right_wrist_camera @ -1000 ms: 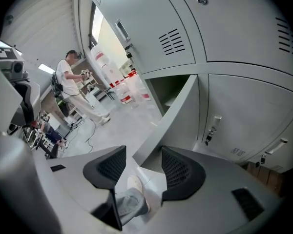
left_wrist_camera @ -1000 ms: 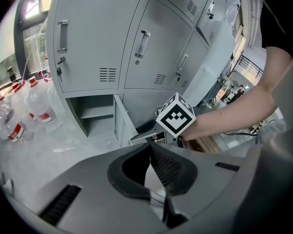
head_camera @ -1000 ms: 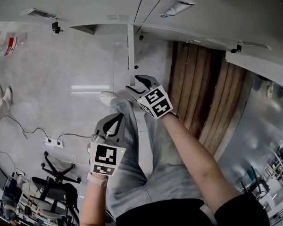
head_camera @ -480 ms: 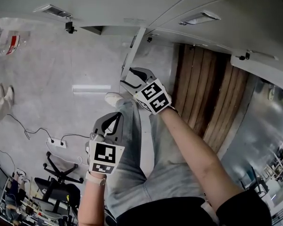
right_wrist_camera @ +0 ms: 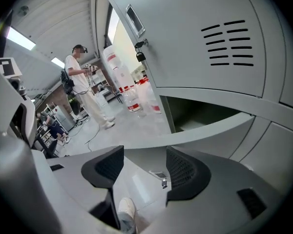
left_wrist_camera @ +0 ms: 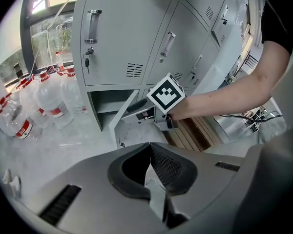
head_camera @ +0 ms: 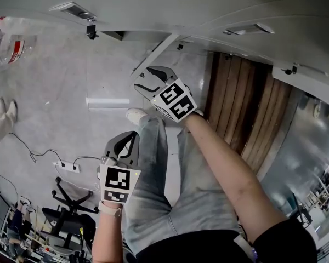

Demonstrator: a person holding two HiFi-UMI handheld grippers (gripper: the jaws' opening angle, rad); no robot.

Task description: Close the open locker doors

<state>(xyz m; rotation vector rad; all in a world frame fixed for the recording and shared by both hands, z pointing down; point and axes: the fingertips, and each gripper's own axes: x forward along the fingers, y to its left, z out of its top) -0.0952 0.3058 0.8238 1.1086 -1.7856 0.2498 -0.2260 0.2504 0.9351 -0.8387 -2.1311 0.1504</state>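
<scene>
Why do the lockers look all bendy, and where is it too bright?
Left gripper view: the wide lens bows the locker doors and blackens the corners, and the window is washed out. Right gripper view: same bulge, with a blown-out bright patch. Head view: a white glare streak lies on the shiny floor.

Grey bottom-row locker door, partly open, near its frame

Clear water bottles with red labels stand bunched on the pale floor, a white power strip trails its cables near a black office chair, brown wooden planking lies alongside, and a person in white stands well back.
</scene>
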